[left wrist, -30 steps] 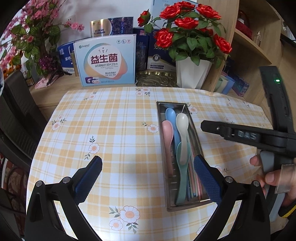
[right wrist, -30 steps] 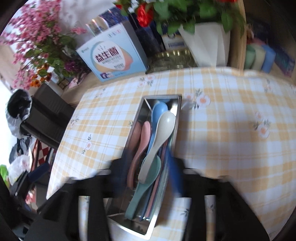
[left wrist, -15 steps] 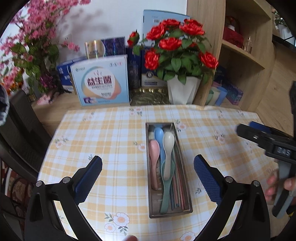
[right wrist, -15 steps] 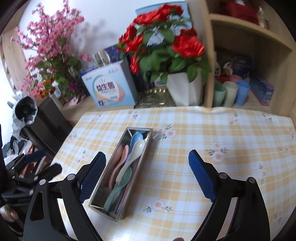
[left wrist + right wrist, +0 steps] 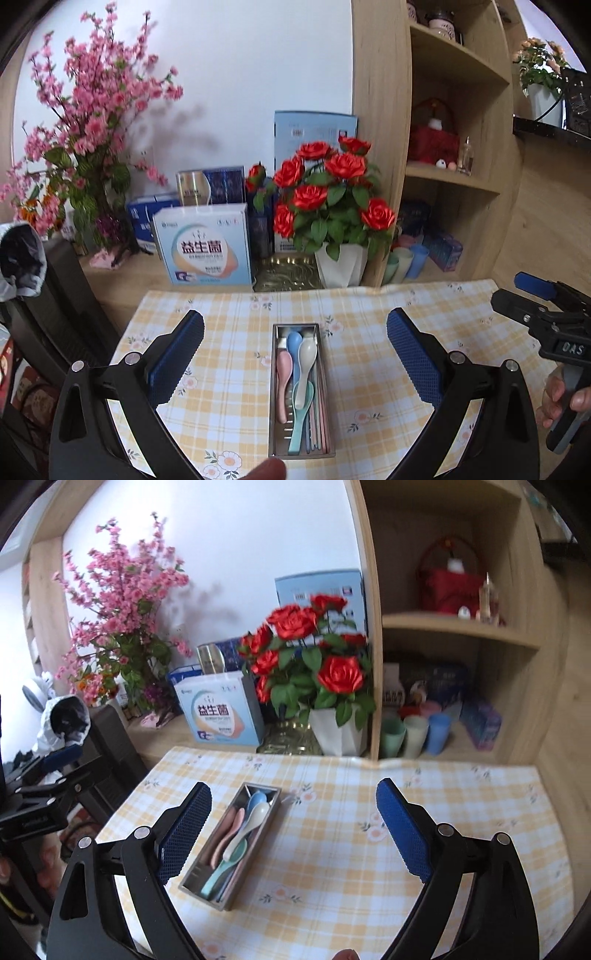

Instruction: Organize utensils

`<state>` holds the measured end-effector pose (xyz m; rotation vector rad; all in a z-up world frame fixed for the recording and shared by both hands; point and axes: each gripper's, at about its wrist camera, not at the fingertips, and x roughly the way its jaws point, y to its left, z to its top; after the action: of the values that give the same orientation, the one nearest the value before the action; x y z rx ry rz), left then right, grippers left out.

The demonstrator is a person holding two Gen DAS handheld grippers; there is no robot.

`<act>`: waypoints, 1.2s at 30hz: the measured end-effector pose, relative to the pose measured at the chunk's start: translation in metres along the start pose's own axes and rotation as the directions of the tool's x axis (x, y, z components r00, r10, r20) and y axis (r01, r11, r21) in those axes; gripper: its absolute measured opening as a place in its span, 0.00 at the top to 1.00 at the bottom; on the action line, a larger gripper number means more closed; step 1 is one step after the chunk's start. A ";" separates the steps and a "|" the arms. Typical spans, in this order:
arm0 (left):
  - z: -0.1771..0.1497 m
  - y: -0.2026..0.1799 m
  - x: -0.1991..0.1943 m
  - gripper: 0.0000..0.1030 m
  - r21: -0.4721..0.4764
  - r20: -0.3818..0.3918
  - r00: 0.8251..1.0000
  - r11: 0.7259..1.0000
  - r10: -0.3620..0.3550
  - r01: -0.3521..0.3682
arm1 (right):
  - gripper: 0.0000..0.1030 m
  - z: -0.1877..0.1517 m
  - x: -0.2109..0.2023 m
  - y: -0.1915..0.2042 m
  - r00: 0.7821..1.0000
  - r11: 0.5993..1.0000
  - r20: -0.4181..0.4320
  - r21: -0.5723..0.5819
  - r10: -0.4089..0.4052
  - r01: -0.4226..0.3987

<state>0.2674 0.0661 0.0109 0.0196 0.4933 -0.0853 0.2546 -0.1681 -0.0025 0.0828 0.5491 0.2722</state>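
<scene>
A steel utensil tray (image 5: 276, 384) (image 5: 192, 878) lies on the yellow checked tablecloth (image 5: 229, 384), holding pink, blue, white and teal spoons (image 5: 306, 360) (image 5: 255, 819) and several chopsticks. My left gripper (image 5: 295, 354) hovers above and behind the tray, open, nothing between its blue pads. My right gripper (image 5: 293, 827) hangs open to the right of the tray, also with nothing in it. The right gripper's body (image 5: 546, 332) shows at the right edge in the left wrist view, held by a hand (image 5: 561, 398). The left gripper's body (image 5: 48, 786) shows at the left edge in the right wrist view.
Beyond the table's far edge stand a red rose pot (image 5: 332, 221), a pink blossom plant (image 5: 85, 147), printed boxes (image 5: 203, 243) and a glass dish (image 5: 284, 273). Wooden shelves (image 5: 454, 177) hold cups (image 5: 417, 734). A dark chair (image 5: 48, 302) is on the left.
Both grippers have risen and drawn back from the tray, so it looks smaller and farther. The right gripper's jaws, blurred near the spoons a second ago, have come away open.
</scene>
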 end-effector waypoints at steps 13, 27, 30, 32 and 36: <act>0.006 -0.019 -0.019 0.06 0.013 0.017 1.000 1.000 0.014 -0.014 | 0.15 0.008 -0.034 -0.003 0.996 0.999 0.068 -0.003 -0.050 0.050; 0.006 -0.022 -0.020 0.06 0.021 0.008 1.000 1.000 0.017 -0.017 | 0.15 0.008 -0.034 -0.010 0.996 0.998 0.062 0.020 -0.067 0.066; 0.006 -0.024 -0.020 0.06 0.022 0.008 1.000 1.000 0.014 -0.014 | 0.15 0.009 -0.035 -0.010 0.995 0.997 0.064 0.021 -0.070 0.069; 0.007 -0.024 -0.021 0.06 0.023 0.008 1.000 1.000 0.011 -0.011 | 0.15 0.008 -0.035 -0.010 0.995 0.997 0.065 0.023 -0.071 0.070; 0.007 -0.025 -0.022 0.06 0.028 0.011 1.000 0.999 0.017 -0.017 | 0.15 0.008 -0.036 -0.011 0.995 0.997 0.065 0.028 -0.075 0.074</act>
<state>0.2492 0.0429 0.0274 0.0508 0.4815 -0.0756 0.2320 -0.1890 0.0205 0.0957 0.4885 0.1890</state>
